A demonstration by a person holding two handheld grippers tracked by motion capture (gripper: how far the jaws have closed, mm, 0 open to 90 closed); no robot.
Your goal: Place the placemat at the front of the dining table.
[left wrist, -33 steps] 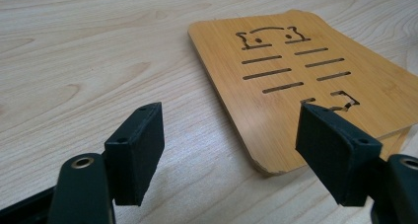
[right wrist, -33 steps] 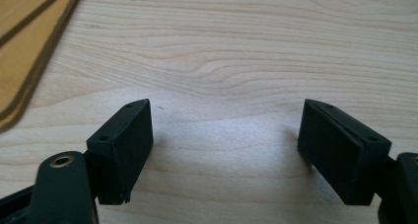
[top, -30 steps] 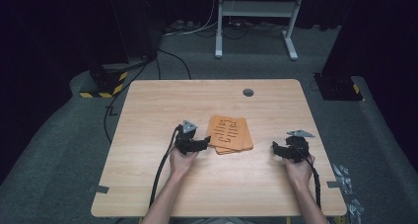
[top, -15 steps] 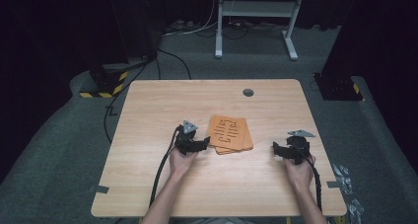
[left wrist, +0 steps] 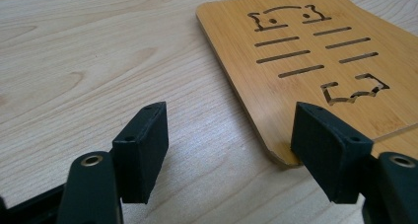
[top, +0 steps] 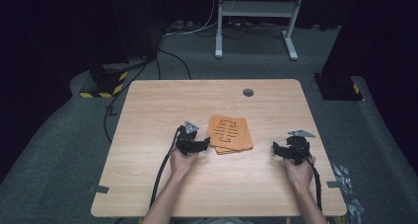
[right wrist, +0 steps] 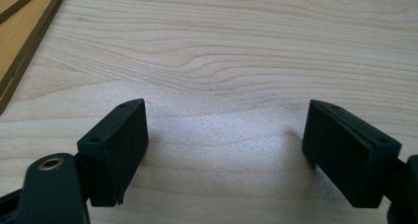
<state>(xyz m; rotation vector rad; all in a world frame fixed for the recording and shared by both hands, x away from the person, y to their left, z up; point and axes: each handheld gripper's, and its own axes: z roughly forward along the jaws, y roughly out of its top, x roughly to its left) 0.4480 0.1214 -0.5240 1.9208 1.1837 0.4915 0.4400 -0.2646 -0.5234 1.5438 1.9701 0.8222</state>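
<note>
Boards (top: 229,134) lie in a small stack near the middle of the table (top: 148,110) in the high view. The top one has cut-out lines in it. The left gripper (top: 205,144) sits at the stack's 8 o'clock corner, its tip just at the edge. The right gripper (top: 276,150) rests at the stack's 4 o'clock, apart from it, on bare wood. A small dark hole (top: 248,92) sits at the stack's 12 o'clock, well apart.

Next, the left gripper view. The left gripper (left wrist: 229,135) has its jaws wide apart and holds nothing. One jaw is right by the rounded corner of the top board (left wrist: 315,61); I cannot tell if it touches. The other jaw is over bare table (left wrist: 98,61). A second board (left wrist: 399,142) peeks out under the top one at 3 o'clock.

Last, the right gripper view. The right gripper (right wrist: 224,145) is also wide apart, with bare table (right wrist: 246,61) between its jaws. The edges of the boards (right wrist: 19,31) show at 10 o'clock.

The step looks like picking up the top board. To do it well, I think the left gripper should tip so one jaw slips under the corner and one goes on top. It should catch just the top board, then close gently and lift slowly so the stack does not slide.
</note>
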